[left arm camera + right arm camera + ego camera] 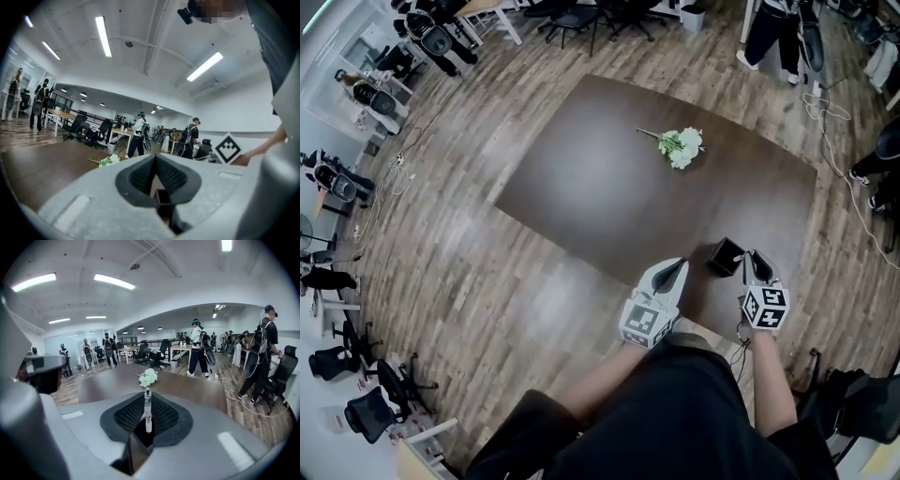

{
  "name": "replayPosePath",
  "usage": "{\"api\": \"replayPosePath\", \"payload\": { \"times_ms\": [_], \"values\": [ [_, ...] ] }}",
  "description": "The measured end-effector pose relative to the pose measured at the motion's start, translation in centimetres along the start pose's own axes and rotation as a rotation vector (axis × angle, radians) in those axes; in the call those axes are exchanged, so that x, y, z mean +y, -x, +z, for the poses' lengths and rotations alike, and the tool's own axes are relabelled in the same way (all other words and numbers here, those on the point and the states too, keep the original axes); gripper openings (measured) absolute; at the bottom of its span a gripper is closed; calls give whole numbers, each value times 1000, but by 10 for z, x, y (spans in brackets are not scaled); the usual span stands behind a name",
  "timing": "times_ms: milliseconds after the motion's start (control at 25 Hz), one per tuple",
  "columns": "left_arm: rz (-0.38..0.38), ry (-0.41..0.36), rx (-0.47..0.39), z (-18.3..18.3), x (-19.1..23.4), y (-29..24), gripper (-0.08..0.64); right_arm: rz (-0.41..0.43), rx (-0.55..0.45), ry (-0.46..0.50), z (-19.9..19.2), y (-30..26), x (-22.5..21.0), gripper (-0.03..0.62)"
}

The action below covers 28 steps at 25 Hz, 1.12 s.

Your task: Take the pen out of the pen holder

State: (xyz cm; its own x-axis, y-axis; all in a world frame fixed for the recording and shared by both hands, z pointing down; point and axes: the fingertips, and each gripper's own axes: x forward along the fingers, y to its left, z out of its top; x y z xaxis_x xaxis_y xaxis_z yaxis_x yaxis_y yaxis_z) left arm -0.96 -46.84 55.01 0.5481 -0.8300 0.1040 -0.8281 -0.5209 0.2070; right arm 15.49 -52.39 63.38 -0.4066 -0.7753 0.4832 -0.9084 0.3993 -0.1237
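Note:
A black pen holder (pixel 727 255) stands near the front edge of the dark brown table (pixel 609 178). My right gripper (pixel 756 260) is just to its right, shut on a thin clear and white pen (pixel 148 414). In the right gripper view the pen stands upright in the seam of the closed jaws, its top poking just past my right gripper (pixel 147 392) tip. My left gripper (pixel 679 266) hovers to the left of the holder, apart from it. In its own view my left gripper (pixel 156 157) is shut with nothing between the pads.
A bunch of white flowers (pixel 682 147) with green leaves lies further back on the table. Wooden floor surrounds the table. Office chairs (pixel 581 19), desks and several people stand around the room. A cable (pixel 839 159) runs over the floor at the right.

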Motion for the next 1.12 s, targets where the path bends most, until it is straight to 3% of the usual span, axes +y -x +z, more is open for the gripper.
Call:
{"api": "replayPosePath", "payload": {
  "times_ms": [440,1120],
  "values": [
    [-70,-49,-14,38,-26,-4,3,-73,-266,-15,75,125,5,46],
    [-145,-114,-33,58,-65,-34,3,-276,-296,-44,57,212,-51,46]
  ]
}}
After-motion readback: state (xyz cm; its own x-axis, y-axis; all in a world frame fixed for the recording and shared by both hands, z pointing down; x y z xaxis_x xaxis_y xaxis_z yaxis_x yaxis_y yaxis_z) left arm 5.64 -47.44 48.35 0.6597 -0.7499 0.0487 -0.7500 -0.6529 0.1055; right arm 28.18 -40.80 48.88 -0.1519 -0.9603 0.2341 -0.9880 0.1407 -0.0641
